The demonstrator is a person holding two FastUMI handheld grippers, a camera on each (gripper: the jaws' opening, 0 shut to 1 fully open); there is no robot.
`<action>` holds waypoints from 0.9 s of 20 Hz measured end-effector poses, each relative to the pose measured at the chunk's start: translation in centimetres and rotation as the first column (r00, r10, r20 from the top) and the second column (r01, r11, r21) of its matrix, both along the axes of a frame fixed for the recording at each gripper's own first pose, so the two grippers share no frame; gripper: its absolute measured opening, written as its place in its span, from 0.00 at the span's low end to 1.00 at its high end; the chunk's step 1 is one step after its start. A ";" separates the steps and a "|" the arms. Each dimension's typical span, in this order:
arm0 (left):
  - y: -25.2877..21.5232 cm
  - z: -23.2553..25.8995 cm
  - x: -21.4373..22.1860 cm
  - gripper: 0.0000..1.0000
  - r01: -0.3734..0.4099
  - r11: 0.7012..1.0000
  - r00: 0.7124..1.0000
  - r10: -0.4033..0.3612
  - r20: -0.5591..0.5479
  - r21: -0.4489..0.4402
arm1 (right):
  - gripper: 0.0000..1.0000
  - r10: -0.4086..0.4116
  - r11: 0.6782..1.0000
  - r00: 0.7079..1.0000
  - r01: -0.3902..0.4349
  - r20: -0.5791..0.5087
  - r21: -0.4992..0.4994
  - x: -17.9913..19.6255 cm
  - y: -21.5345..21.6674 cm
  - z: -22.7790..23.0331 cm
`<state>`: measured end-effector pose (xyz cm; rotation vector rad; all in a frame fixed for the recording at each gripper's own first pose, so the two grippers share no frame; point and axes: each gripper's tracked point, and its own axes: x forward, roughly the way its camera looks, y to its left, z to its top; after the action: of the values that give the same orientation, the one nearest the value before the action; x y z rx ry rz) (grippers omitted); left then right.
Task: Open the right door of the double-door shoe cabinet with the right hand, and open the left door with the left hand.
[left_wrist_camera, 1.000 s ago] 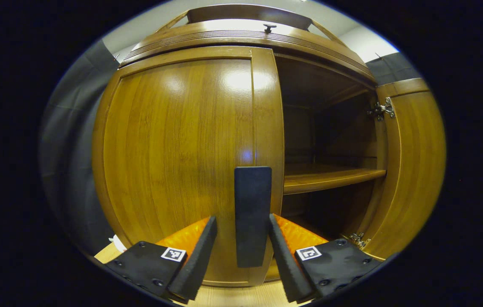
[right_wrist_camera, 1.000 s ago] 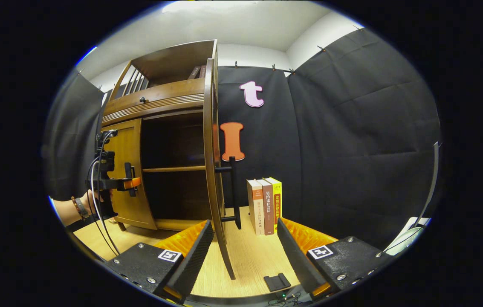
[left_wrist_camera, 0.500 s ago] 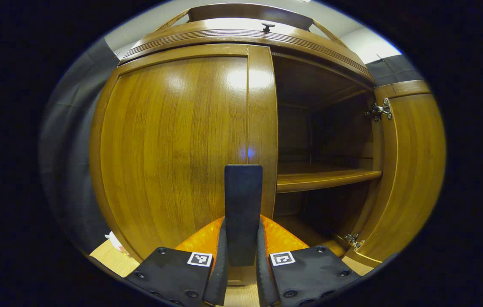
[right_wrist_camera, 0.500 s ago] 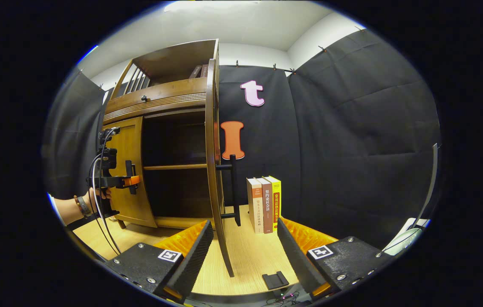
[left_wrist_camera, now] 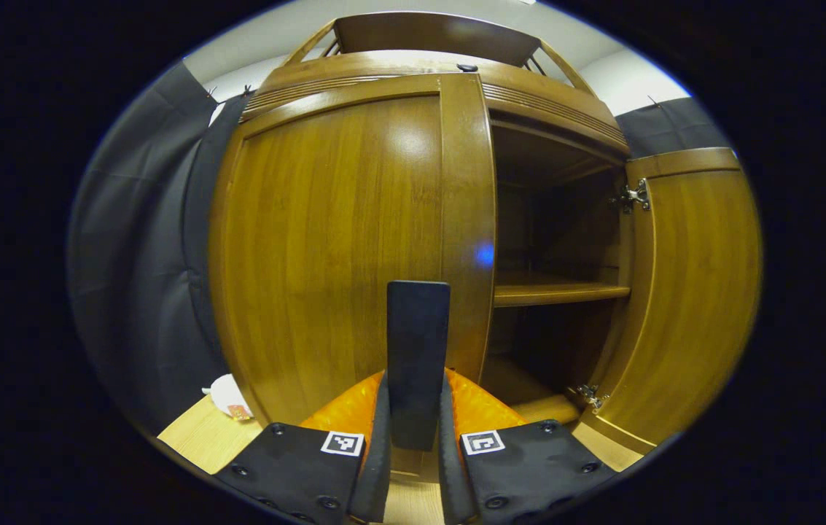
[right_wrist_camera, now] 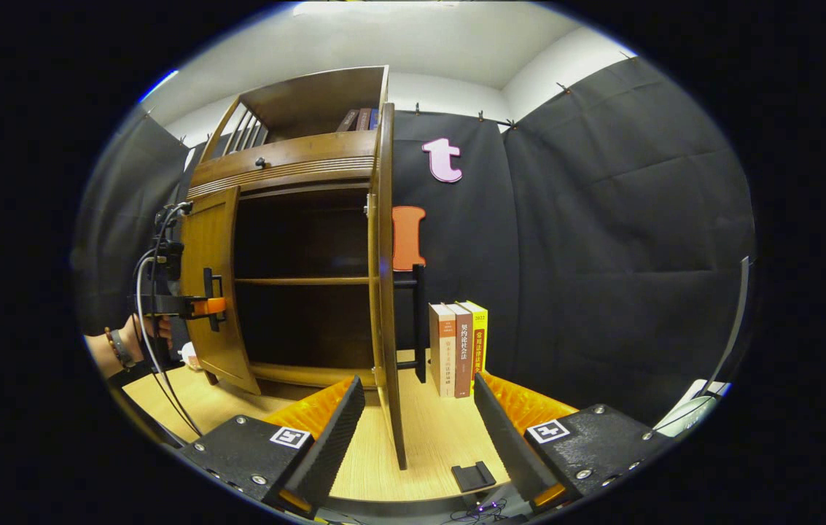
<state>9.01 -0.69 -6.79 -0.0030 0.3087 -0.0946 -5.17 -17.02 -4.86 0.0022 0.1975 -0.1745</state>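
Note:
The wooden shoe cabinet (right_wrist_camera: 289,164) stands on a light wood table. In the left gripper view, my left gripper (left_wrist_camera: 416,437) is shut on the dark upright handle (left_wrist_camera: 418,343) of the left door (left_wrist_camera: 332,248), which is swung partly outward. The right door (left_wrist_camera: 690,292) stands wide open beside the bare inner shelf (left_wrist_camera: 558,293). In the right gripper view, my right gripper (right_wrist_camera: 416,430) is open, and the right door (right_wrist_camera: 386,292) shows edge-on ahead between its fingers, untouched. That door's handle (right_wrist_camera: 420,321) is behind it. The left gripper (right_wrist_camera: 205,305), held by a hand (right_wrist_camera: 128,343), grips the left door (right_wrist_camera: 210,292).
Three upright books (right_wrist_camera: 460,346) stand on the table right of the open right door. A small black block (right_wrist_camera: 473,475) lies near the table's front edge. A white object (left_wrist_camera: 227,397) lies left of the cabinet's foot. Black cloth walls the booth.
My left gripper shut on the left door's handle, and the door has since swung outward a little. The right door stands slightly wider; the right gripper stays open.

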 end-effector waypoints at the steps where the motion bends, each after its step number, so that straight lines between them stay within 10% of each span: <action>1: 0.5 0.4 -1.0 0.35 0.002 1.000 1.000 -0.002 -0.003 -0.004 | 0.93 0.006 1.000 1.000 -0.006 -0.003 0.001 0.1 0.4 0.1; 18: 12.3 3.7 -11.1 0.27 -0.010 1.000 0.999 0.010 0.034 0.008 | 0.92 0.025 0.999 0.997 -0.023 0.068 -0.041 0.3 6.2 1.3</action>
<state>-2.06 11.65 -3.05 0.0047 0.2747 -0.0833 -4.85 -10.77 -3.60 -0.0344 0.1253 -0.1541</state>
